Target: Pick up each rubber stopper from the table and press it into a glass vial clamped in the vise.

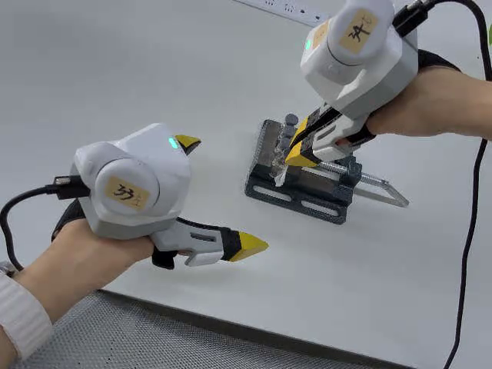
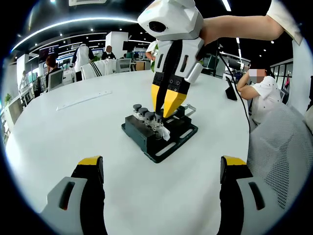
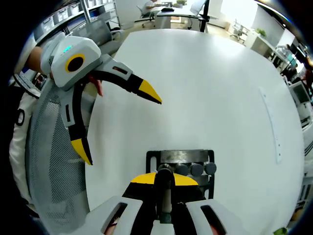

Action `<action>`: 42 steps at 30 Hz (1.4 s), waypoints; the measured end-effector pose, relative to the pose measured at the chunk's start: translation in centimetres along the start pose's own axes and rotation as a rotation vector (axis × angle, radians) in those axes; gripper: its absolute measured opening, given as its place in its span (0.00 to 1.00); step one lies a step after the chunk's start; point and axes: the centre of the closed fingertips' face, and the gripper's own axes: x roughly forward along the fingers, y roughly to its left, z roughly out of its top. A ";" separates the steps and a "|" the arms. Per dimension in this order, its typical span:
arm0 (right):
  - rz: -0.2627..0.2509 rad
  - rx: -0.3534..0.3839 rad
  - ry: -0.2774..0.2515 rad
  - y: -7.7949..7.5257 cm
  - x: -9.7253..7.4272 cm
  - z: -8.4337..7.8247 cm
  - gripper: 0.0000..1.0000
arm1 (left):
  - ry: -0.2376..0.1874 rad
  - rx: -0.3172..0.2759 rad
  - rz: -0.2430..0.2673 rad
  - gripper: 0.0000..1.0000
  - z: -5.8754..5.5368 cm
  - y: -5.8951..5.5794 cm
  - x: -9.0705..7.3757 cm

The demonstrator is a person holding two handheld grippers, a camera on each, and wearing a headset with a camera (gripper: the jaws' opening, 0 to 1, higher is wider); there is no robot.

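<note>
Standing over the vise, the right gripper is pinched narrow on a rubber stopper, apparently so it can be seated in the nearest glass vial. The left gripper is held spread wide at the near left, clear of the work.

Dark stopper mostly out of sight between tips of the right tool, vial beneath it indistinct.
</note>
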 end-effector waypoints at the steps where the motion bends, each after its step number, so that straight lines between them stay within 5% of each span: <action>1: 0.002 -0.001 0.003 0.0 0.1 0.0 0.05 | 0.001 -0.002 -0.001 0.99 0.0 0.0 0.0; 25: 0.011 -0.021 0.062 -0.2 0.8 0.0 0.05 | 0.000 -0.025 -0.010 0.98 -0.3 0.0 0.0; 42: 0.037 -0.026 0.150 -0.1 0.9 0.2 0.04 | 0.000 -0.031 -0.022 0.98 -0.4 -0.2 0.3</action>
